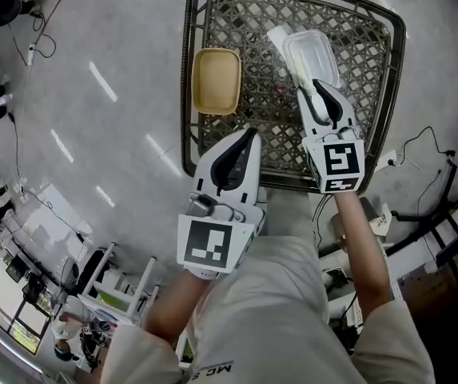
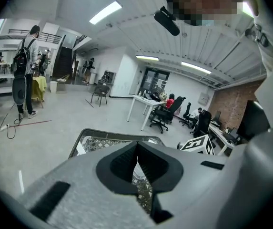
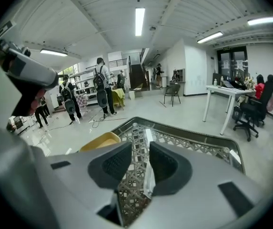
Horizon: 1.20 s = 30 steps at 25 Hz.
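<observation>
Right gripper (image 1: 322, 86): jaws apart, straddling the near rim of the clear plastic box (image 1: 312, 50) without pinching it. In the right gripper view a thin clear flap (image 3: 148, 173) stands in the gap.
Left gripper (image 1: 248, 137): pads pressed together on nothing, over the near edge of the lattice table (image 1: 372, 62), centre of the head view.
Clear plastic box: upper right of centre in the head view, lying on the lattice.
Handling: probably very light, thin-walled, flexible and slick, so a hard squeeze could buckle or crack it. The stiffer near rim looks the best hold, taken gently.
Yellow tub (image 1: 217, 80): on the table's left edge, upper centre.
Count: one clear plastic box, one yellow tub, one lattice table, two grippers.
</observation>
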Each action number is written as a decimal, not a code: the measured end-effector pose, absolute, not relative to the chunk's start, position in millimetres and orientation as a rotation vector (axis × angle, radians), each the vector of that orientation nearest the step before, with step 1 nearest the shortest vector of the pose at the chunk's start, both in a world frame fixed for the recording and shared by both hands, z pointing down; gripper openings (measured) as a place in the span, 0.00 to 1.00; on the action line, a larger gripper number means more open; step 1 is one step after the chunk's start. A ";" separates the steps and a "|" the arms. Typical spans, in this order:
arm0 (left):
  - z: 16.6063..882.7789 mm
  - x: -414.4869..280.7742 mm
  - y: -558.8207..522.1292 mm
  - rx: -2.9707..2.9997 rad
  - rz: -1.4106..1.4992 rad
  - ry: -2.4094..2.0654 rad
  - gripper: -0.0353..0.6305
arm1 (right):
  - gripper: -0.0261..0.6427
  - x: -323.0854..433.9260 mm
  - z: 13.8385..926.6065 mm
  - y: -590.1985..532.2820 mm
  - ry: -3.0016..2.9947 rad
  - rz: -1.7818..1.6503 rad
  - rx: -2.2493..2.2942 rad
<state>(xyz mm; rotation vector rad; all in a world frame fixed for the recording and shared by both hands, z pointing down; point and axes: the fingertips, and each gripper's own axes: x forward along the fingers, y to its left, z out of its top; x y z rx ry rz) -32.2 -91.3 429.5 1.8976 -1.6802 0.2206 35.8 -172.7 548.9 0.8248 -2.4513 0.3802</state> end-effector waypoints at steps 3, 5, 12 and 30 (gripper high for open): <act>443.3 -33.3 -91.3 1.888 0.229 -1.669 0.09 | 0.21 33.6 571.8 -175.0 -2.425 0.392 0.824; 451.8 -35.1 -90.2 1.880 0.233 -1.666 0.09 | 0.22 31.5 587.5 -174.8 -2.407 0.403 0.821; 472.7 -42.2 -81.7 1.860 0.248 -1.665 0.09 | 0.23 32.4 636.9 -172.7 -2.347 0.404 0.809; 501.0 -38.3 -60.4 1.840 0.257 -1.626 0.09 | 0.29 33.4 700.8 -176.9 -2.198 0.367 0.852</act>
